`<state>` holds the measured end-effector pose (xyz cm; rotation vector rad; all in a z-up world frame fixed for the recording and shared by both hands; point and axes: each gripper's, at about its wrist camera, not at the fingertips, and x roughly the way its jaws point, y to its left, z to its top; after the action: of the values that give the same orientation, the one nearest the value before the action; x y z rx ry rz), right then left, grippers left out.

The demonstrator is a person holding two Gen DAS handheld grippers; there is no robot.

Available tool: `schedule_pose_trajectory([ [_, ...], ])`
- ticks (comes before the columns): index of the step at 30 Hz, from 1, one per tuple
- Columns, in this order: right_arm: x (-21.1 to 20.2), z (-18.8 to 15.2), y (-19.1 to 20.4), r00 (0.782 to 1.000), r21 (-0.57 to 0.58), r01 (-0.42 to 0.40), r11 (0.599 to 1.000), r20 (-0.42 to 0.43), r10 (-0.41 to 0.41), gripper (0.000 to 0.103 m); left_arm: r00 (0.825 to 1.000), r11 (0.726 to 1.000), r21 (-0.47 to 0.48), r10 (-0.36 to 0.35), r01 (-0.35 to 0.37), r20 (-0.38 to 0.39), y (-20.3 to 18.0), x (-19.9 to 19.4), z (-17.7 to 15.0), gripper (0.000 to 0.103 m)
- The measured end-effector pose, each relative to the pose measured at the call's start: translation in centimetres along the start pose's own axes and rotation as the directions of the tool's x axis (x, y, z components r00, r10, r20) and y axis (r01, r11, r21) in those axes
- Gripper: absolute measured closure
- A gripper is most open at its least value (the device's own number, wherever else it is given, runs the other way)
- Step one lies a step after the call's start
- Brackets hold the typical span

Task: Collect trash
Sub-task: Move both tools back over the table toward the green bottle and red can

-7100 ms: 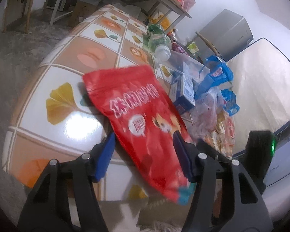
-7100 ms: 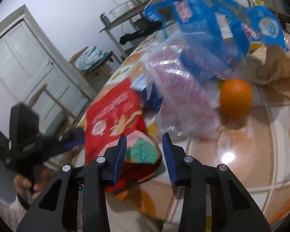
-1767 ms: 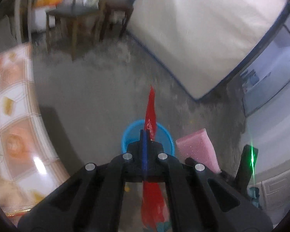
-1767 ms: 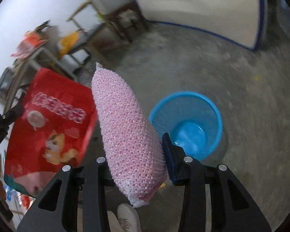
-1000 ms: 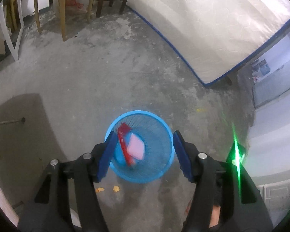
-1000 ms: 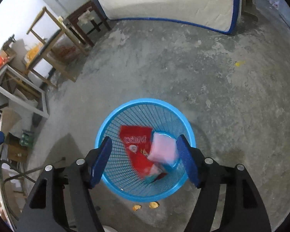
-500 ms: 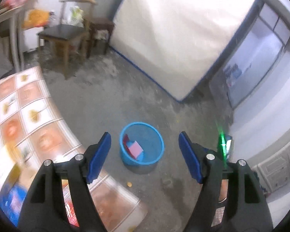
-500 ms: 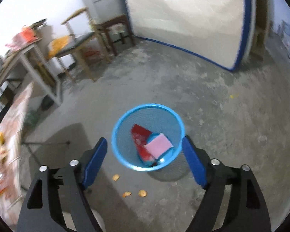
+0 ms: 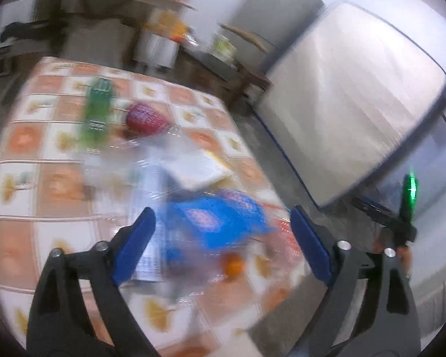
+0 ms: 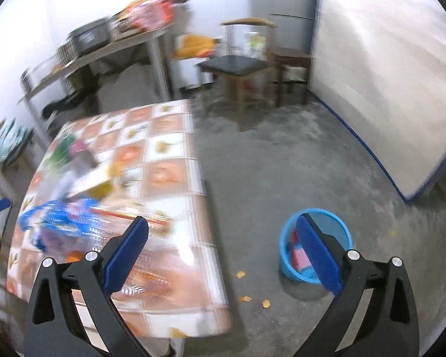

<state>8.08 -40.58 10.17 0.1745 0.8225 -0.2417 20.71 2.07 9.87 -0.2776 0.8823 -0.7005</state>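
My left gripper (image 9: 223,238) hangs over the tiled table (image 9: 38,184), its jaws still opening and empty. Below it lie a blue wrapper (image 9: 220,223), a clear plastic bag (image 9: 151,163), an orange (image 9: 234,266), a green bottle (image 9: 96,110) and a dark red net bag (image 9: 144,117), all blurred. My right gripper (image 10: 223,247) is above the table's corner, jaws opening, nothing between them. The blue bin (image 10: 318,232) stands on the floor to the right, holding the red pouch (image 10: 293,239) and pink sponge (image 10: 301,257). The blue wrapper (image 10: 53,217) lies on the table (image 10: 175,175) at left.
A white mattress (image 10: 386,89) leans on the right wall. A black stool (image 10: 238,68) and a metal shelf table (image 10: 104,50) stand at the back. Small orange scraps (image 10: 246,297) lie on the concrete floor (image 10: 282,154) beside the bin. The right-hand tool's green light (image 9: 410,187) shows at the right.
Both grippers swung up and away from the bin toward the table and opened wider. The red pouch and pink sponge stay in the bin.
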Motion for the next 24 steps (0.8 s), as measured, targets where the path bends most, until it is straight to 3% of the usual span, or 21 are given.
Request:
schedule_pose_trajectory([
  [6, 1.2, 7.1, 11.9, 0.997, -0.205, -0.077, 0.976, -0.046, 0.069, 0.006, 0.985, 0.990, -0.104, 0.109, -0.095, 0.132, 7.6, -4.0, 2.6, 0.009],
  [8, 2.2, 9.7, 16.0, 0.989, -0.256, -0.150, 0.955, -0.047, 0.143, 0.006, 0.978, 0.985, -0.105, 0.149, -0.135, 0.145, 9.4, -3.5, 4.1, 0.009],
  [13, 7.6, 14.0, 24.4, 0.930, -0.323, -0.365, 0.873, -0.165, 0.328, 0.006, 0.984, 0.985, -0.047, 0.166, -0.163, 0.059, 11.4, 1.4, 8.5, 0.009],
  [17, 13.4, 15.3, 28.5, 0.918, -0.373, -0.379, 0.847, -0.270, 0.292, 0.006, 0.988, 0.990, -0.005, 0.144, -0.144, -0.051, 12.1, 6.9, 11.5, 0.009],
  [21, 19.2, 15.8, 30.9, 0.878, -0.364, -0.418, 0.832, -0.397, 0.268, 0.018, 0.973, 0.983, -0.034, 0.176, -0.182, -0.147, 13.8, 12.4, 13.5, 0.009],
  [24, 21.9, 15.7, 31.6, 0.846, -0.351, -0.446, 0.823, -0.465, 0.261, 0.022, 0.969, 0.981, -0.054, 0.172, -0.184, -0.176, 14.7, 14.0, 13.7, 0.015],
])
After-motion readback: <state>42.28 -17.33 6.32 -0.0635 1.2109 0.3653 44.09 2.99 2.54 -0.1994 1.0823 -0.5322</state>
